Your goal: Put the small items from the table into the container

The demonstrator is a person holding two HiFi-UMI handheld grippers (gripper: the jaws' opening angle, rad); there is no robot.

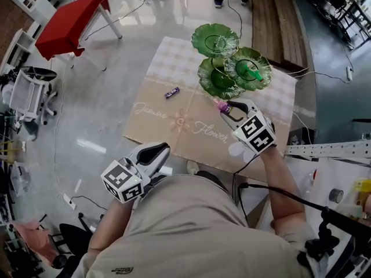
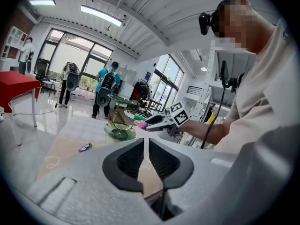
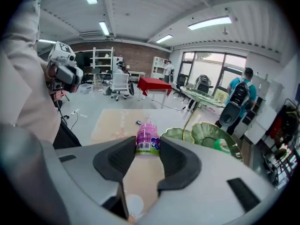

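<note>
My right gripper is shut on a small pink bottle and holds it in the air just in front of the green three-tier leaf-shaped dish stand. A green item lies on one dish. A small purple packet lies on the tablecloth left of the stand. My left gripper hovers at the table's near edge, all but shut, with only a thin slit and nothing between its jaws.
The beige printed tablecloth covers a low table, with glossy floor all round. A red table stands at the far left, and office chairs at the left. A wooden bench and people are behind. Cables trail near my right arm.
</note>
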